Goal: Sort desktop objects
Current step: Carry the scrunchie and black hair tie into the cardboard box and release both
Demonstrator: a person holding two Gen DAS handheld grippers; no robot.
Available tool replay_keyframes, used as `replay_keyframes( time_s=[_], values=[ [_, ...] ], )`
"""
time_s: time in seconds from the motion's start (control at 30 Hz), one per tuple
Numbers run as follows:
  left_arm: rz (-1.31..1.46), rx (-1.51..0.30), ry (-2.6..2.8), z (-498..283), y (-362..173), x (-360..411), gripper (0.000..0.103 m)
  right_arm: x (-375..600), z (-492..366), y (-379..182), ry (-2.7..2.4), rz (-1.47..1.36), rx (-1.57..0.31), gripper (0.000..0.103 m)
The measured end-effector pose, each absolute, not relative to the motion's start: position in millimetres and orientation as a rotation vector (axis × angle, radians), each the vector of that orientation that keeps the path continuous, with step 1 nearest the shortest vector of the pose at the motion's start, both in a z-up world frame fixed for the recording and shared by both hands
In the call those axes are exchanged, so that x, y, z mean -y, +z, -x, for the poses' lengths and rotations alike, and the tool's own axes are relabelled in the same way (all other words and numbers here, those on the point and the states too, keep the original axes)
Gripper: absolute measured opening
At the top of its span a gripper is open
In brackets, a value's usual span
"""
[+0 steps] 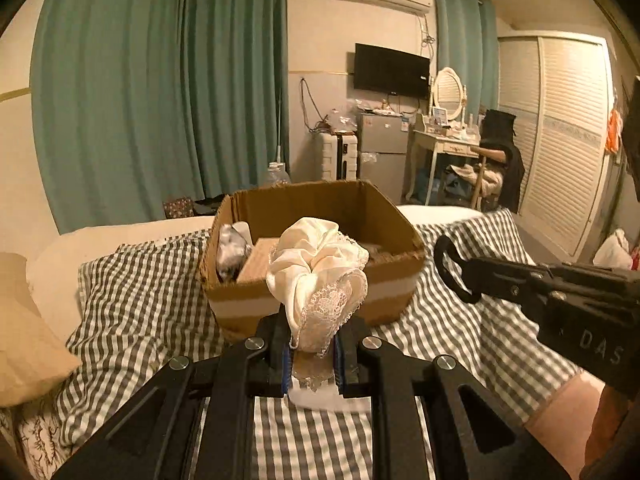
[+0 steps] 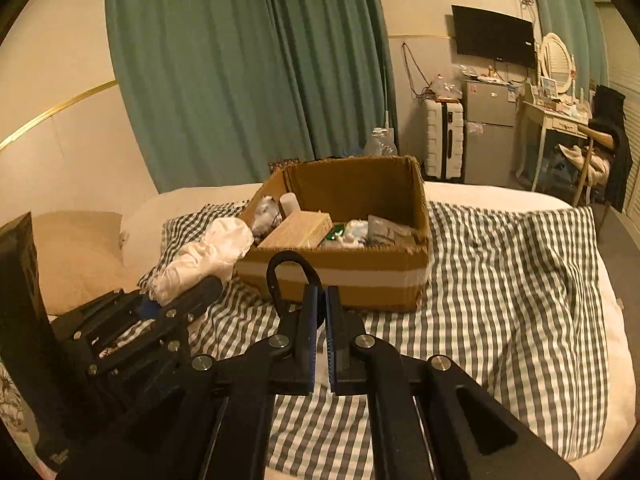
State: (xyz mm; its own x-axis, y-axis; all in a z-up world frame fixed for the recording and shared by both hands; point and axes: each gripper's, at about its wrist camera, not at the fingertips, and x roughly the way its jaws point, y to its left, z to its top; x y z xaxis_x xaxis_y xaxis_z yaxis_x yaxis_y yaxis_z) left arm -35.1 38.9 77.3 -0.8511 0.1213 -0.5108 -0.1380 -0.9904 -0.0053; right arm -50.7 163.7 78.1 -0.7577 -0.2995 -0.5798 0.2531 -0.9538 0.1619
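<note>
1. The left gripper (image 1: 310,344) is clamping a cream lace-trimmed cloth (image 1: 320,276) between its blue-lined pads, jaws drawn in tight; the fabric is bunching upward in soft folds above the fingers, near the front wall of the cardboard box (image 1: 312,304).
2. The right gripper (image 2: 320,332) is pinching a black carabiner-like ring (image 2: 290,280) by its lower end, jaws nearly touching; the rigid loop is standing up in front of the box.
3. Judgement: both items are likely being held clear of the bedding so they can go over the box wall.
4. The box, open-topped, is sitting on a grey-and-white checked blanket (image 2: 500,272); inside are a tan carton (image 2: 300,230), a white bottle (image 2: 290,202) and crinkled plastic-wrapped bits.
5. Corrugated box edges are looking frayed; a pale tape band is running around the box.
</note>
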Motion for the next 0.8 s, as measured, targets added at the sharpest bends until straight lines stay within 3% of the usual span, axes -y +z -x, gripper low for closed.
replay_keyframes(
  time_s=[0.33,0.7,0.73,0.8],
  values=[
    [0.823,-0.008,2.895,115.6,74.9,-34.3,0.015,-160.6,130.8,76.7,-2.683,-0.912,0.096,0.004],
    [0.939,0.014,2.868,205.3,30.3,-29.2,0.016,-171.8,234.7,39.6,-2.694,-0.966,0.116,0.005],
    [0.95,0.033,2.858,210.0,27.4,-27.9,0.02,-175.4,241.8,35.4,-2.694,-0.967,0.133,0.006],
    [0.976,0.061,2.85,217.9,22.6,-26.6,0.038,-182.4,249.6,30.2,-2.693,-0.964,0.165,0.021]
  ],
)
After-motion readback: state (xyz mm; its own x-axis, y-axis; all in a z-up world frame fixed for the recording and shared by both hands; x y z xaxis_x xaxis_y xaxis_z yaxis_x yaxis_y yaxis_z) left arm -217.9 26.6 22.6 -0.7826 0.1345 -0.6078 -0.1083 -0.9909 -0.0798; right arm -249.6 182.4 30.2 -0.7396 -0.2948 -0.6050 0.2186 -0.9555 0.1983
